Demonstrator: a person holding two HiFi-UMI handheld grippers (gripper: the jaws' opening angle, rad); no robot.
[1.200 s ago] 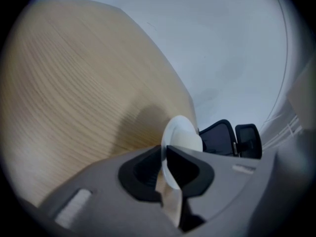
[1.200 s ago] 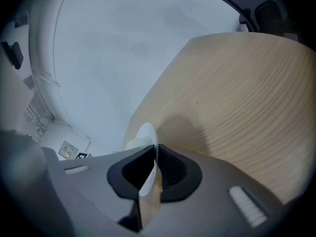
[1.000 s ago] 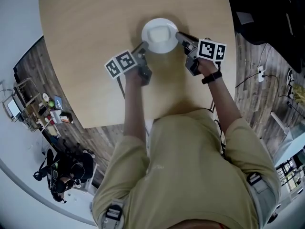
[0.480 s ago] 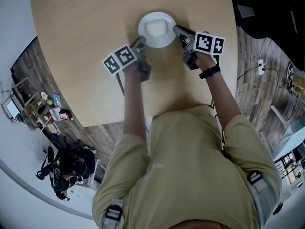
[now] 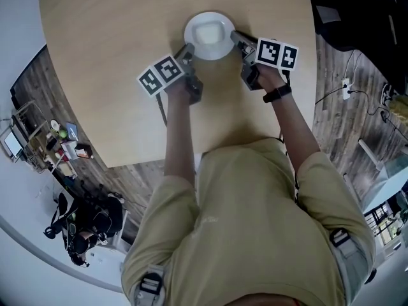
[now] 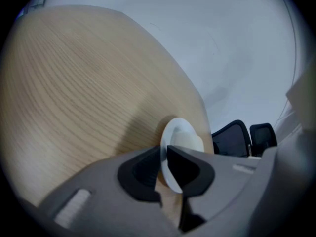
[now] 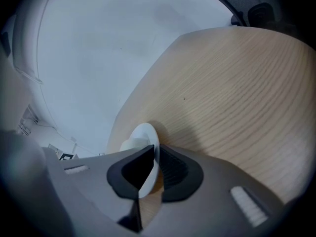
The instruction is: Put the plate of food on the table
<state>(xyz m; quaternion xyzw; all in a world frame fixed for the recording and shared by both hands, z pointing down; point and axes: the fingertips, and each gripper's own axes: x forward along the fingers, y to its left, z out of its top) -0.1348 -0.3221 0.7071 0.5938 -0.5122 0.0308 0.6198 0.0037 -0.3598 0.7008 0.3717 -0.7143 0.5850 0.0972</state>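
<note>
Pale-wood worktop [image 5: 108, 69]: broad landing ground; plate [image 5: 209, 36] low over its far part, base down or a hair above, cannot tell.
Left gripper [image 5: 187, 48]: jaws clenched on the plate's left rim, thin edge pinched between dark pads [image 6: 140, 169].
Right gripper [image 5: 234, 37]: same story on the opposite side, jaws clamped on the right rim.
Step in hand: setting down, by the look of it.
Doing it well: both sides level, sinking together; waiting for flat contact before letting go, both at once; then straight outward to avoid dragging the rim.
Worktop surface: fine straight grain, matte, rounded corner.
Plate make: white, glossy, round, thin raised rim; hard, likely to skate on smooth wood.
Food [image 6: 190, 142]: pale rounded mound at centre, kind unclear; liable to slide under tilt.
Pads again: black, rubbery look, ribbed on the right gripper.
</note>
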